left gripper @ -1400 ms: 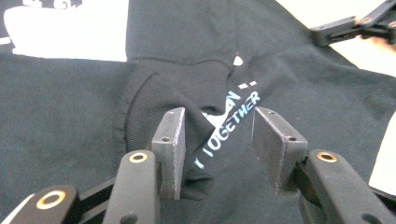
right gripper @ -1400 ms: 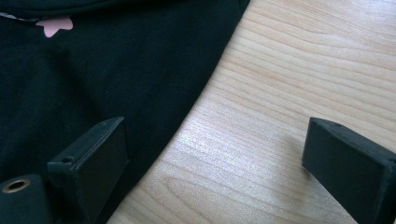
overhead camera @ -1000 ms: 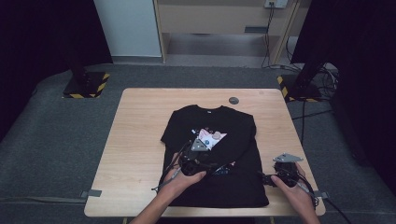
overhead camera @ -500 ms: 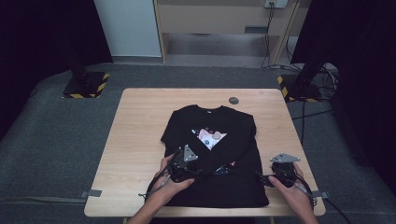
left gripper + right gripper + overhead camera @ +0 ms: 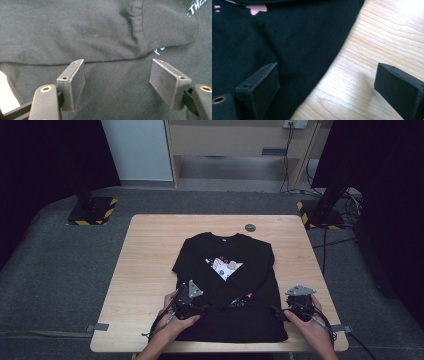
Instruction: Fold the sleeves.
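Bare wood borders the black sweatshirt [image 5: 227, 285] on three sides of the table [image 5: 150, 250]; its hem lies close to the near edge. We hold the left gripper [image 5: 192, 306] over the lower left of the garment, jaws having just been opening, now wide, gripping nothing. Our right gripper [image 5: 281, 312] straddles the right hem edge, jaws spread, one over cloth, one over wood. Folded sleeves partly cover the chest print [image 5: 225, 267].
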Available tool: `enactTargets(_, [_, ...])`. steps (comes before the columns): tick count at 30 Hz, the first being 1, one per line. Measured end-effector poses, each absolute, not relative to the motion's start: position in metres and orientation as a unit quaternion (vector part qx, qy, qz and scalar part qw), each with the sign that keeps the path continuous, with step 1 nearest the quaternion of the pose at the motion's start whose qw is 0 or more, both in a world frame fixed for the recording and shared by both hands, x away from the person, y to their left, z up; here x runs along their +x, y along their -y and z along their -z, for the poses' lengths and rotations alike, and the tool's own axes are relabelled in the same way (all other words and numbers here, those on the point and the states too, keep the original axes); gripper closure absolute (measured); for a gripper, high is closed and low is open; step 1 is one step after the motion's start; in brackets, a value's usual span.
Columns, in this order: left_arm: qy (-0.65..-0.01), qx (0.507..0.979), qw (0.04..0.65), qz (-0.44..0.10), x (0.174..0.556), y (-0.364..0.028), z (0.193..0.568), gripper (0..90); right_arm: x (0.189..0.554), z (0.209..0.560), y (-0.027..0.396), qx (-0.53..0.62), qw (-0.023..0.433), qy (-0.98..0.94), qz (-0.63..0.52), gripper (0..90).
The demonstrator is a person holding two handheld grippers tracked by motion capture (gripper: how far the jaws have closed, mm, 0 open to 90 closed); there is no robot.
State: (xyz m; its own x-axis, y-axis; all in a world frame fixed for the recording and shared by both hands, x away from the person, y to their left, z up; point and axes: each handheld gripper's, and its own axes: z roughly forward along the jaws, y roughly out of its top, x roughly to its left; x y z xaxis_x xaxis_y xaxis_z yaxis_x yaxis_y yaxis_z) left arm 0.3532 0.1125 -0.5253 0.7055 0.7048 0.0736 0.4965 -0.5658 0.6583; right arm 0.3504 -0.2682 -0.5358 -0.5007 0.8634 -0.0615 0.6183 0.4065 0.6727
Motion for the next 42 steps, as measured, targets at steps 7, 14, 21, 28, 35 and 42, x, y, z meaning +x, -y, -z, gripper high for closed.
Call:
enactTargets(7, [-0.351,0.865,0.319,-0.164,0.352,-0.115,0.528,28.7,0.35,0.536,0.276,0.46,0.201,-0.812,-0.296,6.5])
enactTargets(14, [-0.358,0.86,0.328,-0.16,0.348,-0.118,0.53,29.0,0.35,0.536,0.278,0.463,0.196,-0.811,-0.297,6.6])
enactTargets(21, [-0.361,0.856,0.332,-0.16,0.342,-0.121,0.531,30.4,0.354,0.536,0.277,0.459,0.193,-0.815,-0.297,5.6])
enactTargets(28, [-0.358,0.856,0.334,-0.167,0.335,-0.12,0.532,31.6,0.354,0.537,0.276,0.462,0.19,-0.813,-0.299,5.6])
enactTargets(35, [-0.358,0.855,0.34,-0.159,0.332,-0.121,0.532,31.4,0.351,0.538,0.283,0.469,0.176,-0.81,-0.304,5.3])
enactTargets(42, [-0.356,0.855,0.343,-0.156,0.33,-0.117,0.534,25.0,0.35,0.537,0.284,0.469,0.176,-0.811,-0.303,5.1])
